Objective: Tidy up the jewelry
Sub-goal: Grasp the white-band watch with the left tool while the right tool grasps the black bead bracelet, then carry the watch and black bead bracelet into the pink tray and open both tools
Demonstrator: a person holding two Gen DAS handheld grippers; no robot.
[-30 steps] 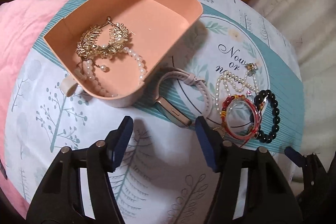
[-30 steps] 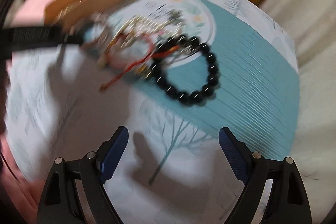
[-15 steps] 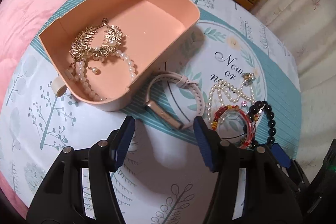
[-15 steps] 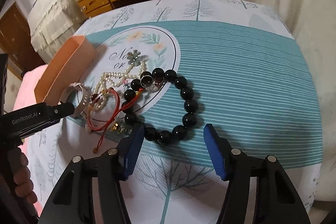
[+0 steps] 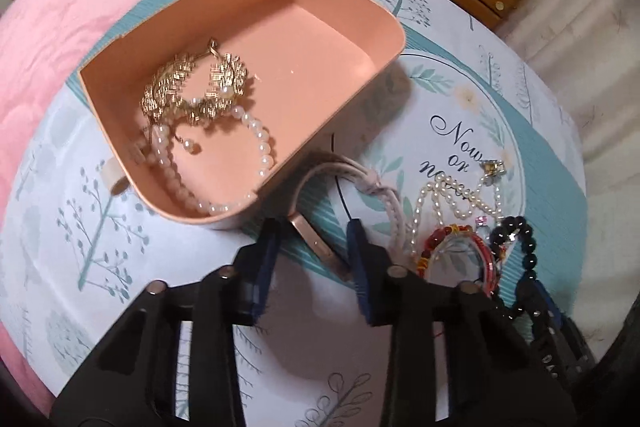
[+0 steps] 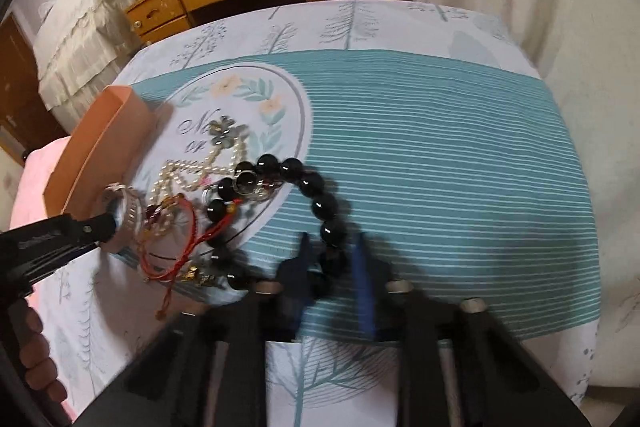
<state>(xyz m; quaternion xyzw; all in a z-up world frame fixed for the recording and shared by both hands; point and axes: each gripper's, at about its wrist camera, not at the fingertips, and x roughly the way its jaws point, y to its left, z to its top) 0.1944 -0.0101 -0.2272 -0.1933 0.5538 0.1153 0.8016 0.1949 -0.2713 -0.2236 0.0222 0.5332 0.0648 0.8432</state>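
Two pieces already lie in the pink tray [image 5: 352, 11]: a gold leaf-shaped ornament [image 5: 192, 91] and a white pearl strand [image 5: 256, 143], both toward its near left corner, with the far half of the tray floor bare. We judge the job under halfway done, since more pieces lie out on the patterned tablecloth [image 6: 440, 155] to the right of the tray than lie inside it. Left outside are a pale-strapped watch [image 5: 320, 243] just beside the tray's near right wall, a smaller pearl necklace with a flower charm [image 6: 224, 143], a tangle of red cord bracelets [image 6: 176, 239] and a black bead bracelet [image 6: 316, 195], all bunched together and partly overlapping.

Our left gripper [image 5: 314, 239] is down at the watch, its blue pads [image 5: 266, 267] standing on either side of the rose-gold case with a clear gap between them. We read it as partly open, straddling the watch without clamping it; whether a pad touches the case we cannot tell. Seen from the right wrist, its black tip reaches in from the left, right at the watch.

Our right gripper [image 6: 334, 263] sits over the near arc of the black bead bracelet, the fingers blurred and narrowed around a bead or two. They look close to pinching, but we cannot tell whether they grip the beads.
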